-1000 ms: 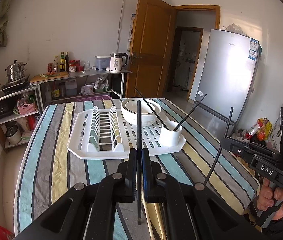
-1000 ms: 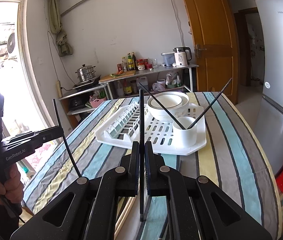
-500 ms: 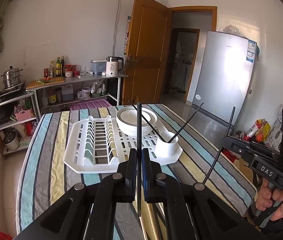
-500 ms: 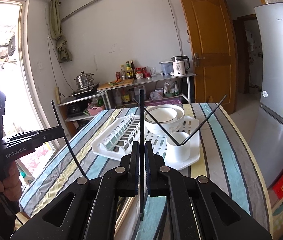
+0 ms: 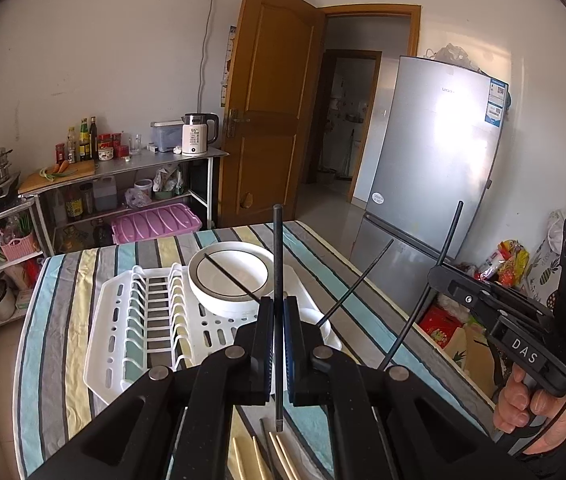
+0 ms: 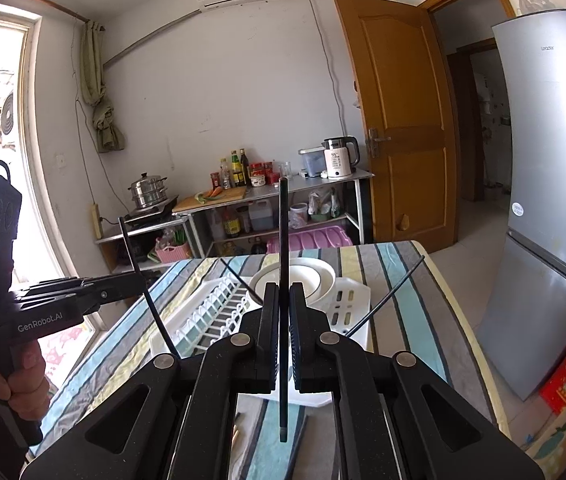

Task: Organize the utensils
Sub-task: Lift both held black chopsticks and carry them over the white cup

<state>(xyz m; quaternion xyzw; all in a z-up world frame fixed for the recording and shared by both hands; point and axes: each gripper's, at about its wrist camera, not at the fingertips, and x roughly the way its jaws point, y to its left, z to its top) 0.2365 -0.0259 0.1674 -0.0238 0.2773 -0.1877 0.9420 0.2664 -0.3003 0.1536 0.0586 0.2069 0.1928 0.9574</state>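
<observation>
A black chopstick [image 5: 278, 280] is clamped upright in the left gripper [image 5: 278, 344]; a second chopstick [image 6: 283, 264] is pinched in the right gripper [image 6: 283, 340], fingers closed on both. White rack [image 5: 123, 340] at 11 o'clock on the striped table [image 5: 55, 320]; bowl [image 5: 229, 280] at 12. "DAS", "GenRobot.AI" are read on the grippers, "55°" on the kettle [image 5: 197, 134]. Open floor lies at 1 o'clock beside the fridge [image 5: 435, 152].

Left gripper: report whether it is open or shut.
Shut: the left gripper has its jaws clamped on a black chopstick standing upright.
</observation>
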